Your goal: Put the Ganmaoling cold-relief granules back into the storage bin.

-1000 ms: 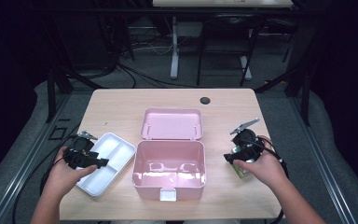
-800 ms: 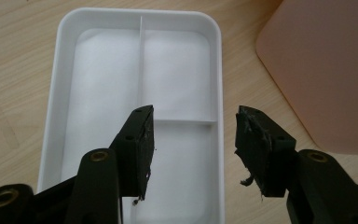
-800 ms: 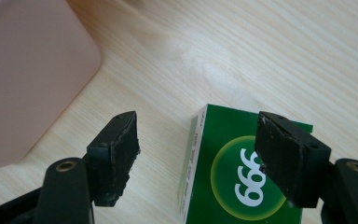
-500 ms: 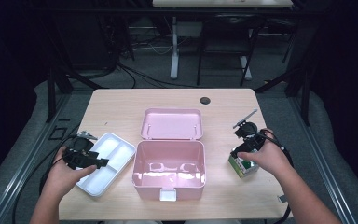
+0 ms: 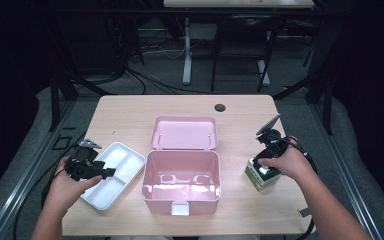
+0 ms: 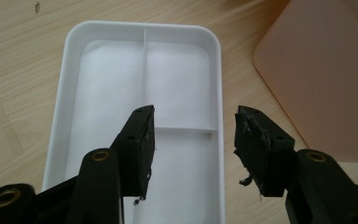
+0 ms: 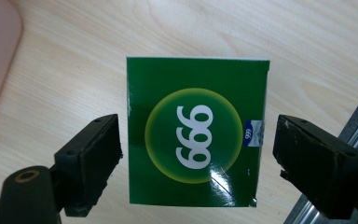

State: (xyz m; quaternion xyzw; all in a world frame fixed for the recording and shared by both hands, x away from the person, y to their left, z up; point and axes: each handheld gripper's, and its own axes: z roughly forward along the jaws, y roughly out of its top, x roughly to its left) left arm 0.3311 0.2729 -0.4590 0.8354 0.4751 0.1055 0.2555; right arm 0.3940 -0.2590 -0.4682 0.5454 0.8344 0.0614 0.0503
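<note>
Reaching in from the near edge, the right gripper [image 7: 196, 154] points down over the small green cardboard box marked 999 [image 7: 196, 133], which stands on the pale wooden tabletop [image 5: 130, 112]. Its fingers [image 7: 95, 154] have just been opening and straddle the box without touching. The left gripper [image 6: 193, 142] hovers, fingers released, above the white divided plastic tray [image 6: 74, 46]. Between them sits the open pink plastic case [image 5: 181, 175].

Open pink box [image 5: 180, 180] stands between white tray [image 5: 114, 172] and green carton [image 5: 260, 176].
</note>
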